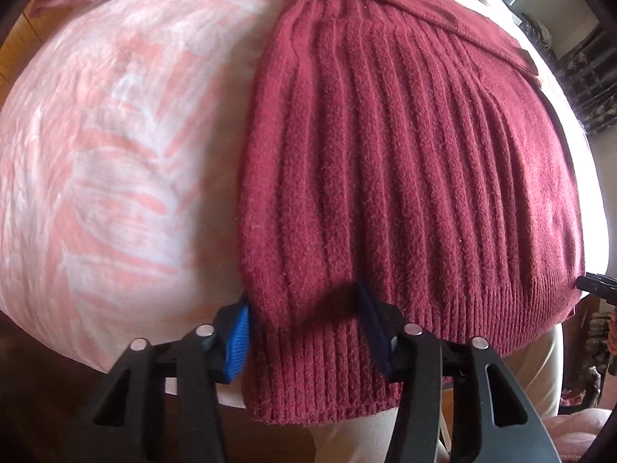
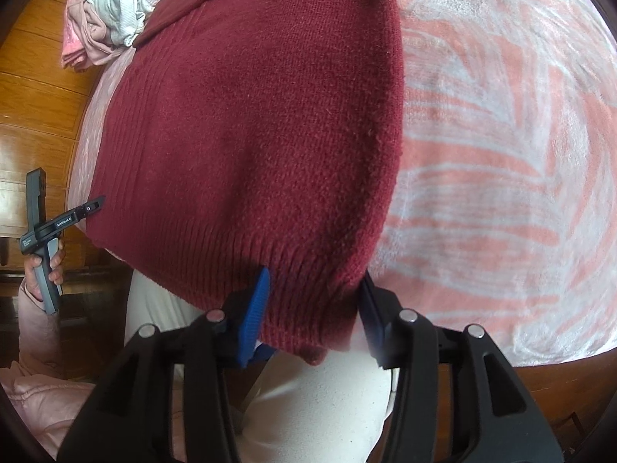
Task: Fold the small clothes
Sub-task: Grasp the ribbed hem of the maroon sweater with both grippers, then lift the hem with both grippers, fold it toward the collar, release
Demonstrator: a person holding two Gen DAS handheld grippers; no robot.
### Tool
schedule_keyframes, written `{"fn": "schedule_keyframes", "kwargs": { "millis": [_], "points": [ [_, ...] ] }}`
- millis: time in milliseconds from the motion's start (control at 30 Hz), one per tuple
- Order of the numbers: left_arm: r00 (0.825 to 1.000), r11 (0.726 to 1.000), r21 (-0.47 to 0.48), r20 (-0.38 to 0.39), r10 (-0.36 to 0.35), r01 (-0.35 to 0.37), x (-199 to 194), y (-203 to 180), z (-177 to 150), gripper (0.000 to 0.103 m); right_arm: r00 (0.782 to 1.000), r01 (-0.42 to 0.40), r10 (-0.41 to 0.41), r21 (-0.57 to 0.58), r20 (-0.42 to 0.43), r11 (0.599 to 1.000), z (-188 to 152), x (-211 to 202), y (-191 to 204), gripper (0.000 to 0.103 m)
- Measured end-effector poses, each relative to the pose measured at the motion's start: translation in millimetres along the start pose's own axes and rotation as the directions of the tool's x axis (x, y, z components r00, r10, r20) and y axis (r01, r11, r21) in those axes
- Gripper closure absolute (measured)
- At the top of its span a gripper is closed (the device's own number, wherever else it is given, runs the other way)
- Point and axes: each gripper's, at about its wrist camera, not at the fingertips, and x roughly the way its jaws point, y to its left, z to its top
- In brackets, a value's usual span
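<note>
A dark red ribbed knit sweater (image 1: 405,154) lies on the bed, both long sides folded in, its hem hanging over the near edge. My left gripper (image 1: 304,332) straddles the hem's left corner. Its blue pad touches the folded edge, its dark pad presses into the knit, and the fabric bulges between them. In the right wrist view the sweater (image 2: 250,135) fills the middle. My right gripper (image 2: 312,320) stands around the hem's right corner, with a small gap beside the dark pad. The left gripper (image 2: 94,203) shows at the far corner, held by a hand (image 2: 42,266).
The bed cover (image 1: 115,154) is pink and white with a leaf pattern. A pile of pale clothes (image 2: 112,11) sits at the far end of the bed. Wooden boards (image 2: 34,96) lie beyond the bed's side. The person's light trousers (image 2: 316,405) stand against the near edge.
</note>
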Motion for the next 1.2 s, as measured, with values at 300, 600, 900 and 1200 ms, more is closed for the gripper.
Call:
{"fn": "schedule_keyframes", "kwargs": {
  "millis": [300,600,900,1200],
  "points": [
    [0.998,0.997,-0.049,0.028,-0.064,0.065,-18,-11,-1,0.091,0.995,-0.092,0.092,-0.005,0.026,0.996,2,-16,-4,0.093],
    [0.976,0.978,-0.076,0.117,-0.184,0.193,-62,12,50,0.091,0.973,-0.195,0.194,-0.011,0.126,0.981,40,-74,-8,0.097],
    [0.969,0.977,-0.076,0.163,-0.186,0.201,-57,0,139,0.091,0.974,-0.177,0.171,0.023,0.150,0.984,115,-90,-29,0.097],
    [0.985,0.978,-0.144,0.100,-0.139,0.153,0,7,202,0.090,0.983,-0.175,0.164,0.151,0.084,0.973,182,-44,-59,0.097]
  ]
}}
